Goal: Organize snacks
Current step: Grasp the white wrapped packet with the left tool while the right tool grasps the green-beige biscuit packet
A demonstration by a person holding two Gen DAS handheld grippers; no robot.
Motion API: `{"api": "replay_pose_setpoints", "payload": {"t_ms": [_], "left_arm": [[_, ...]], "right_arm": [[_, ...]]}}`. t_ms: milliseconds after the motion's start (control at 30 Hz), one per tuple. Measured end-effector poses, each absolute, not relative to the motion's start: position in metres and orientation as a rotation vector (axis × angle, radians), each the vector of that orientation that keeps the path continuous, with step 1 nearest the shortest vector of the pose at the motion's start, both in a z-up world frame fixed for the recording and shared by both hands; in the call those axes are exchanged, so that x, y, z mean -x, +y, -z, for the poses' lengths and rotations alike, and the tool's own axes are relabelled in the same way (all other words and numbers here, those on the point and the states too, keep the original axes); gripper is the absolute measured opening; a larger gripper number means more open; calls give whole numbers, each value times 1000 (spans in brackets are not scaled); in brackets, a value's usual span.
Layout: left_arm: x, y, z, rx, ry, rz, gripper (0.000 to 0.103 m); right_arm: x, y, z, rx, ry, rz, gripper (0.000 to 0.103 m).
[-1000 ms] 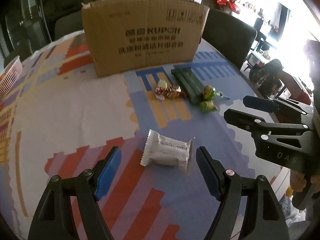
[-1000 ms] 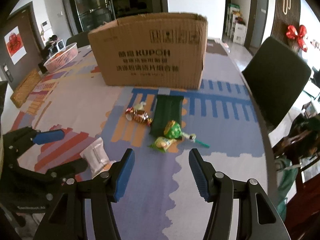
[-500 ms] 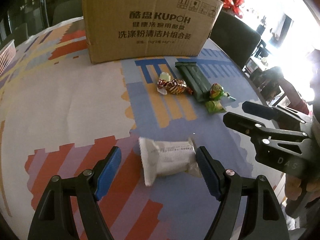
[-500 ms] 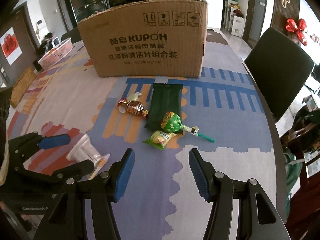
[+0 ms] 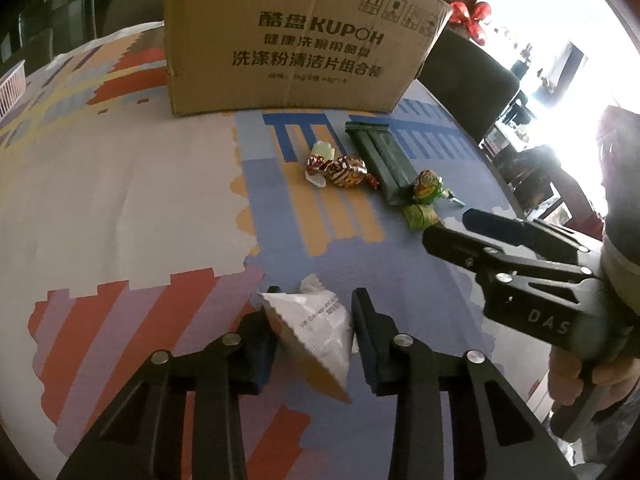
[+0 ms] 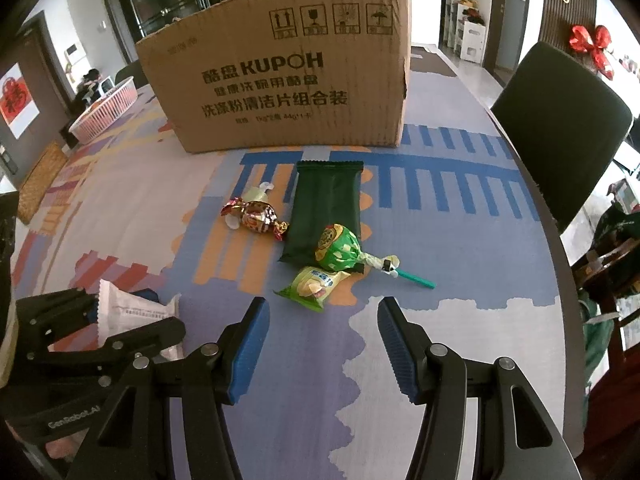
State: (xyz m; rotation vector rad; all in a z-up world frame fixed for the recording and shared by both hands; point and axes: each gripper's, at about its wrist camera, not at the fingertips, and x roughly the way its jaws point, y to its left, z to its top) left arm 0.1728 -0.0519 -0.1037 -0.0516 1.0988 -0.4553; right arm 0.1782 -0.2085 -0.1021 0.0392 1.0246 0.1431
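My left gripper (image 5: 314,320) is shut on a white snack packet (image 5: 316,326), which bulges between the fingers just above the tablecloth; the packet also shows in the right wrist view (image 6: 132,310). My right gripper (image 6: 322,344) is open and empty, just short of a small green snack packet (image 6: 314,286). Beyond it lie a green lollipop (image 6: 340,248), a dark green packet (image 6: 324,208) and a red-gold wrapped candy (image 6: 258,216). A brown cardboard box (image 6: 288,80) stands behind them.
The table has a colourful patterned cloth (image 5: 120,200). A dark chair (image 6: 560,128) stands at the right edge. A pink basket (image 6: 106,112) sits at the far left. The right gripper's body (image 5: 520,276) is close on the left gripper's right.
My left gripper moved forward over the white packet and closed on it, crumpling it. My right gripper moved closer to the green snacks and stayed open.
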Motion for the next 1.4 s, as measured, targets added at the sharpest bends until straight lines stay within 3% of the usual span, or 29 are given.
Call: {"api": "replay_pose_setpoints", "payload": {"t_ms": [233,833,900,967,1400], "left_arm": [[-180,-54,94,48,1065,441,30],[-192,-63,85,55,1033,439,30],[-191,-63,83,56,1031,437,30],[-190,-63,82,56,1027,437,30],[-184,-59,64,65,987,420,30]], "right_arm": [[-186,-209,104,-62,1018,-139,57],[-200,-202,115,-64,1043,-145,41],[-199,-201,116,-71,1043,-164,28],[-199,-199,117,-83,1048,-181,24],[-183,-196,103,-90,1001,-200,22]]}}
